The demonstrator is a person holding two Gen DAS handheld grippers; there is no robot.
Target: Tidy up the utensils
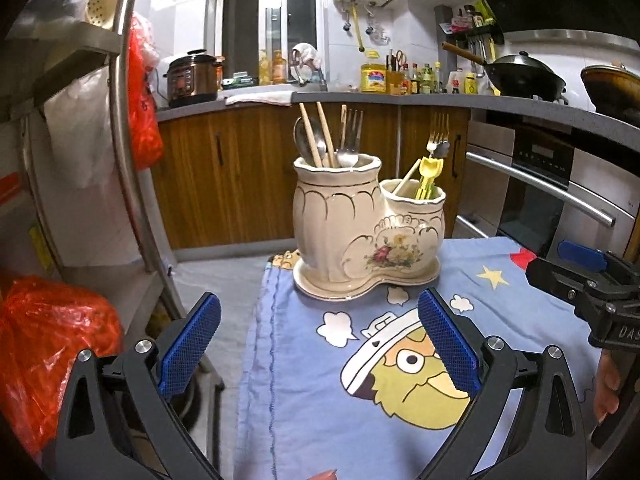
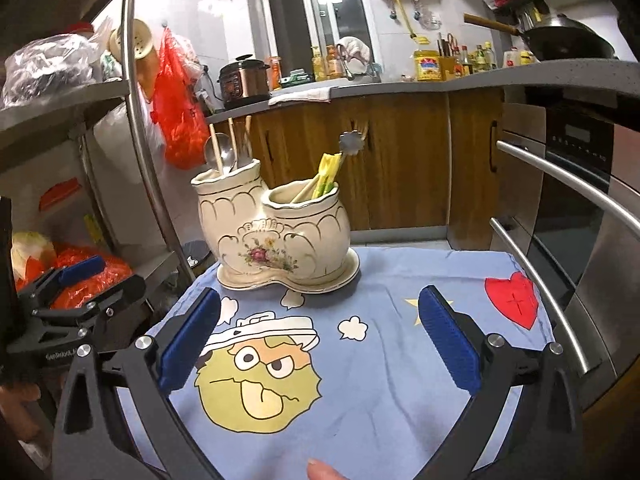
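Blue cartoon cloth (image 1: 500, 308) spread over the surface, printed with a yellow bearded face in a white hat, stars, small clouds and a red heart (image 2: 514, 298) near the right edge.

Standing at the far end of the cloth, on its own matching saucer: a cream double-pot holder (image 1: 360, 224) with a painted rose and gilt lines, taller pot on the left, shorter pot joined on the right.

In the taller pot: wooden chopsticks (image 1: 314, 136), a metal spoon (image 1: 306, 134) and forks (image 1: 352, 128), all upright or slightly leaning, heads above the rim.

In the shorter pot: a yellow plastic utensil (image 1: 428, 178) leaning right, a single chopstick (image 1: 406, 180) leaning left, a gold fork (image 1: 438, 132) and a flower-headed metal piece (image 2: 352, 142) rising above the rest.

Left tongs (image 1: 320, 348) spread wide, blue pads well apart, nothing between them, hovering over the cloth's left edge, short of the holder.

Right tongs (image 2: 320, 340) likewise spread wide and holding nothing, hovering over the cartoon face, near the holder but not touching it.

Metal shelf rack (image 2: 136, 128) to the left, with red plastic bags (image 2: 178, 104) hanging on it.
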